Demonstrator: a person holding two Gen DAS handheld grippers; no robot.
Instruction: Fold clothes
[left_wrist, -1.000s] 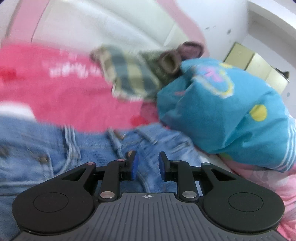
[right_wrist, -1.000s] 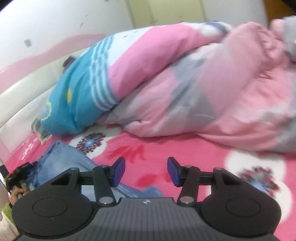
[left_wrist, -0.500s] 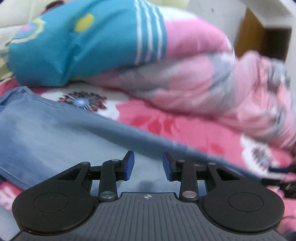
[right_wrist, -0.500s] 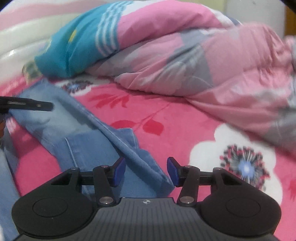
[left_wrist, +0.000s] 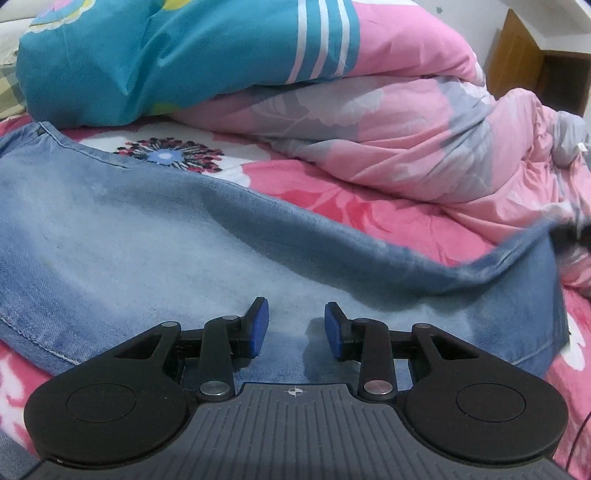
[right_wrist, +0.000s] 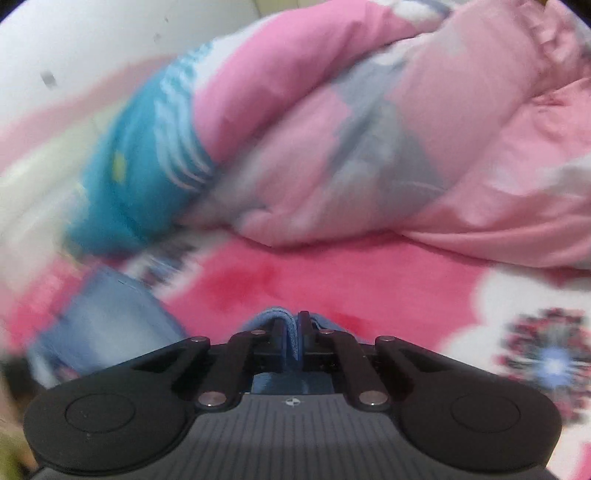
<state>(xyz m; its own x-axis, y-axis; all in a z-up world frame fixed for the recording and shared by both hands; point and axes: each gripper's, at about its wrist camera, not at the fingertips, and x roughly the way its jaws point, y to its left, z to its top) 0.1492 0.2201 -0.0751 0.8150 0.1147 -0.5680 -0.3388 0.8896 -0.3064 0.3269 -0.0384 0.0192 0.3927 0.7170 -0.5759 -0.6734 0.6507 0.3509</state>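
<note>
Fingers (left_wrist: 258, 326) of your left gripper (left_wrist: 295, 326) stand spread apart with nothing between them, poised just above the jeans (left_wrist: 155, 236). From the left wrist view, that denim lies spread flat across the bed sheet (left_wrist: 369, 206), a red and pink floral one, with its far right corner lifted off the bed toward a dark blurred shape at the frame's edge (too smeared to identify). Behind the jeans, a pink and grey quilt (left_wrist: 424, 122) is heaped up, and a teal pillow (left_wrist: 155, 62) with white stripes rests against it on the left.

From the right wrist view, your right gripper (right_wrist: 291, 336) has its fingers (right_wrist: 277, 332) pressed together, pinching a folded edge of the jeans (right_wrist: 290, 332); more denim shows blurred at the lower left. The same quilt (right_wrist: 388, 129) and teal pillow (right_wrist: 147, 173) fill the background, with the floral bed sheet (right_wrist: 369, 284) below them.
</note>
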